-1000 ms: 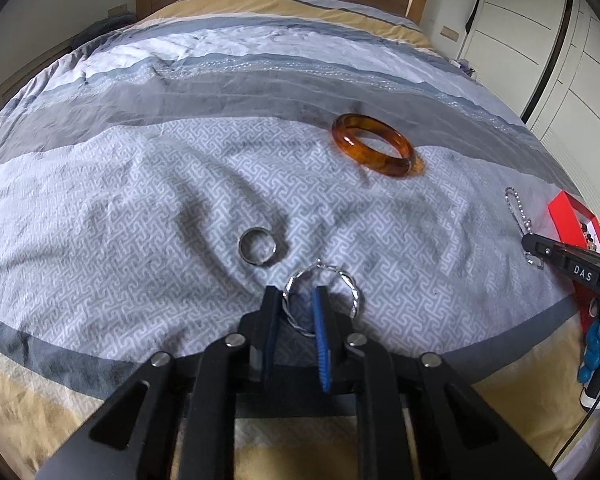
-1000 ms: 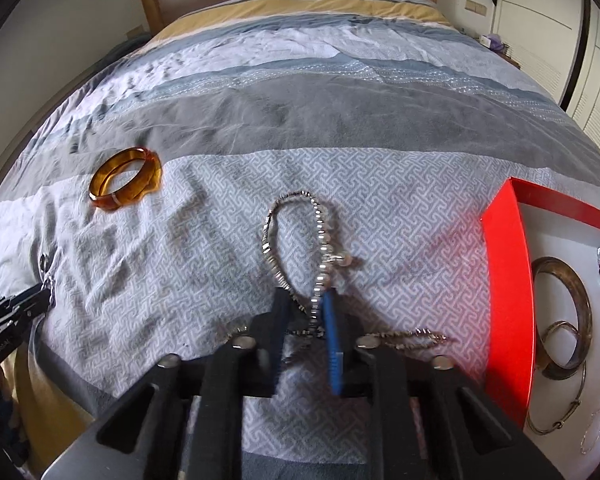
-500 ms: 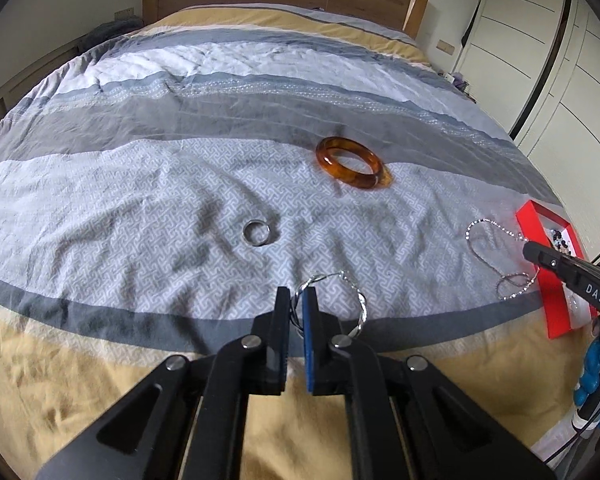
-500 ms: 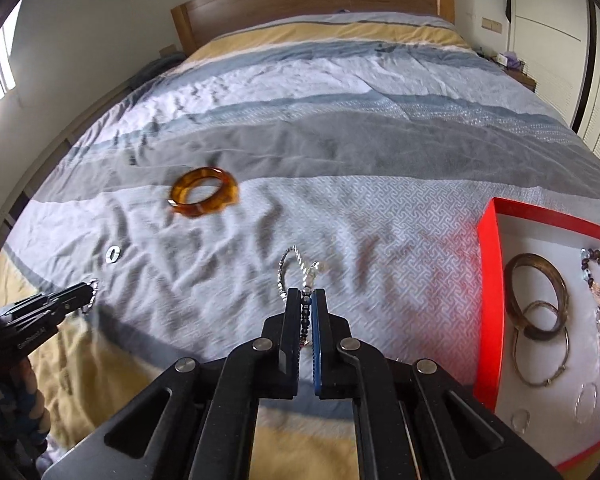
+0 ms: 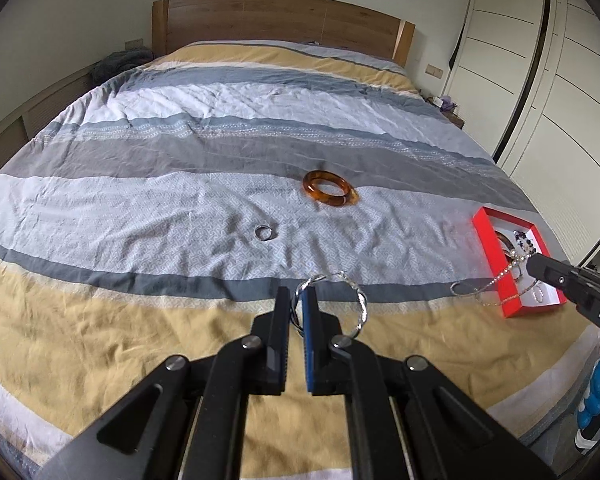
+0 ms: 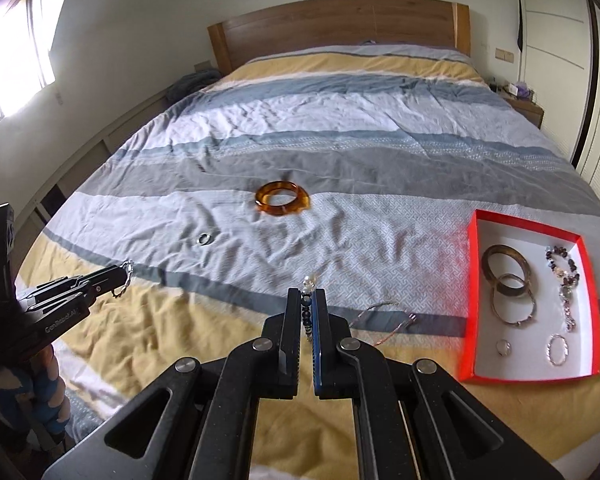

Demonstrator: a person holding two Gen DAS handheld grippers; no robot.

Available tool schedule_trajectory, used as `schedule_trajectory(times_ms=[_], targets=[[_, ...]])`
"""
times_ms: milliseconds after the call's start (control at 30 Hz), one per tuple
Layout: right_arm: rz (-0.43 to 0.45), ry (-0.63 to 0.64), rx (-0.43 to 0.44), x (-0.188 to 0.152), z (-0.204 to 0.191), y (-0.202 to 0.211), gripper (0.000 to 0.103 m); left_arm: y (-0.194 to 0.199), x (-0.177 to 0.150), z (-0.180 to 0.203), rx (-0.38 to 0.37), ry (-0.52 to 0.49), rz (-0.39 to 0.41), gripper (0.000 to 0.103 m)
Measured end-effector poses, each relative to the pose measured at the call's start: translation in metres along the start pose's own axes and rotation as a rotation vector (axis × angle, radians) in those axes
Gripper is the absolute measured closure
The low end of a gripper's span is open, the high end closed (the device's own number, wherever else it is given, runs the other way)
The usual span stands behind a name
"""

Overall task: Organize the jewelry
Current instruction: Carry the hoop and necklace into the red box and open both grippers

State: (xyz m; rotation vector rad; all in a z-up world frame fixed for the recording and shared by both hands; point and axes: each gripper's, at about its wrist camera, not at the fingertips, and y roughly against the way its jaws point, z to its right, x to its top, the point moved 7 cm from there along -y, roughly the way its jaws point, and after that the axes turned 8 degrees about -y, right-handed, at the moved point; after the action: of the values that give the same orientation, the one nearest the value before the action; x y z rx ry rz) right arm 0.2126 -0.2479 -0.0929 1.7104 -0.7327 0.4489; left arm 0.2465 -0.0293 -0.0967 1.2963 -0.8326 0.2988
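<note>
Left hand-held gripper (image 5: 296, 308) is clenched on a twisted silver bangle (image 5: 360, 304); right hand-held gripper (image 6: 309, 308) is clenched on a beaded bracelet (image 6: 308, 312), probably dangling. The red box (image 6: 470, 300) lies on the bed (image 6: 340, 140) at 3 o'clock, nearer the right hand, its long axis running away.

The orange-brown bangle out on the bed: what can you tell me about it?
The amber bangle is a thick, glossy, translucent ring, seemingly resin or glass, in mottled honey-brown. It lies flat and alone on the pale patterned stripe of the bedspread, casting an orange glow beside it. Nothing but the cloth touches it; neither gripper is near.
</note>
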Motion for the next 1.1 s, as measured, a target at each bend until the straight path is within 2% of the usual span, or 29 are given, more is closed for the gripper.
schedule_trajectory(times_ms=[267,533,833,1100], targets=[[0.056,0.042,-0.009,-0.012,-0.022,0.063,0.098,0.058,-0.008,0.014,0.028,-0.035,0.076,0.098],[0.096,0.065,-0.023,-0.031,-0.034,0.111,0.098,0.099,-0.015,0.036,0.017,-0.075,0.141,0.098],[0.135,0.067,-0.028,-0.042,-0.030,0.143,0.098,0.125,-0.017,0.067,0.008,-0.132,0.179,0.098],[0.158,0.037,-0.028,-0.045,-0.005,0.161,0.098,0.129,-0.012,0.104,-0.004,-0.196,0.182,0.098]])
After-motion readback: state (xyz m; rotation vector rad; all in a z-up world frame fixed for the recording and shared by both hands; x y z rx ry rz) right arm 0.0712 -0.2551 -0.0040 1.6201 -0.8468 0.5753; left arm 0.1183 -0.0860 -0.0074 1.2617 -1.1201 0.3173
